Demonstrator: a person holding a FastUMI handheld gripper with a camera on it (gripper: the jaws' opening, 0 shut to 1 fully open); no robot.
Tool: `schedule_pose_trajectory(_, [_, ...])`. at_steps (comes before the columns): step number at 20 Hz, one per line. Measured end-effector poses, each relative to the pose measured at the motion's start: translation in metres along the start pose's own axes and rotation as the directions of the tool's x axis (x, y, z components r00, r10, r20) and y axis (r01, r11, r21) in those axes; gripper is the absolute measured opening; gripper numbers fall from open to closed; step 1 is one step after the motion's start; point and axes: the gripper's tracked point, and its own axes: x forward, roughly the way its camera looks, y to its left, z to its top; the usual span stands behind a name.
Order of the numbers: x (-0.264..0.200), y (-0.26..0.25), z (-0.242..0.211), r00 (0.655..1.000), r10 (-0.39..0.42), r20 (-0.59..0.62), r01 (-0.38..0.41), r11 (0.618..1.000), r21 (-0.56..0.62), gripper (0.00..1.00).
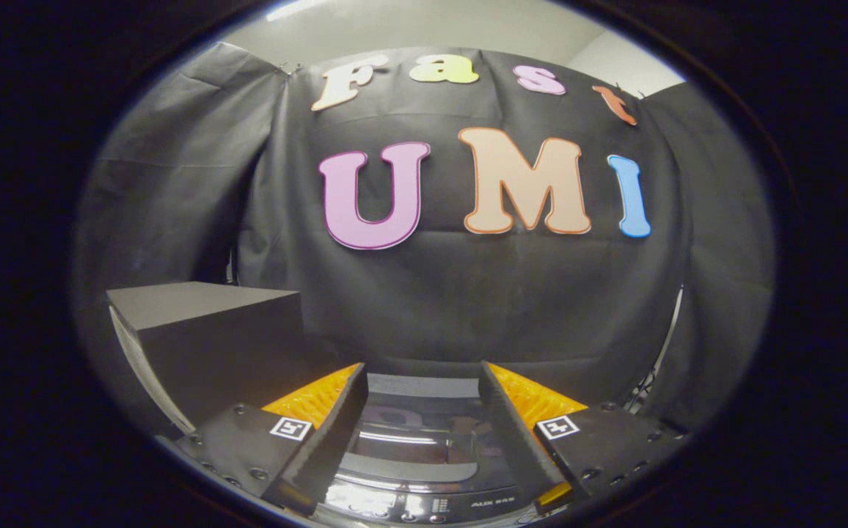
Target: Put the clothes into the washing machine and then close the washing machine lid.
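Glossy dark plastic and glass make up what we see of the washing machine, which lies directly below and between the fingers of the gripper. Its lid appears transparent and seems to lie flat over the opening, though glare prevents us from confirming this. A control strip with small buttons runs along the machine's near edge.

We find the jaws released, spread wide apart and holding nothing; the machine top shows freely in the gap between them.

We judge that the lid will handle as a stiff, smooth, fairly light panel, likely slippery under the pads; its front lip looks the sensible place to take hold or press. The clothes, by their nature, should be soft, limp and light, best pinched at a bunched fold.

A dark box stands beside the machine's left edge, beyond the left finger.

We cannot locate the clothes from this position. Reflections obscure the drum's interior, so we cannot tell whether anything lies inside. The fingers cover the machine's side edges, and its front face is cut off below.
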Motion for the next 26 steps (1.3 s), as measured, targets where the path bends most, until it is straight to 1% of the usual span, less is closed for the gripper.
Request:
schedule_pose_trajectory(4, [-0.025, -0.004, -0.005, 0.998, 0.022, 0.054, -0.02, 1.0, -0.022, 0.96])
schedule_pose_trajectory(7, [-0.038, -0.008, -0.009, 0.996, 0.021, 0.089, -0.018, 0.999, -0.033, 0.95])
schedule_pose_trajectory(9, [-0.055, -0.009, -0.021, 0.994, 0.034, 0.101, -0.03, 0.999, -0.038, 0.95])
schedule_pose_trajectory(12, [-0.076, -0.005, -0.05, 0.993, 0.078, 0.089, -0.078, 0.997, -0.013, 0.95])
schedule_pose_trajectory(15, [-0.091, -0.013, -0.081, 0.995, 0.075, 0.067, -0.077, 0.997, 0.029, 0.96])
schedule_pose_trajectory(18, [-0.105, -0.019, -0.103, 0.995, 0.066, 0.076, -0.071, 0.995, 0.072, 0.96])
schedule_pose_trajectory(22, [-0.125, -0.03, -0.126, 0.994, 0.047, 0.096, -0.053, 0.997, 0.059, 0.96])
schedule_pose_trajectory(26, [-0.147, -0.035, -0.152, 0.997, 0.034, 0.063, -0.038, 0.997, 0.061, 0.95])
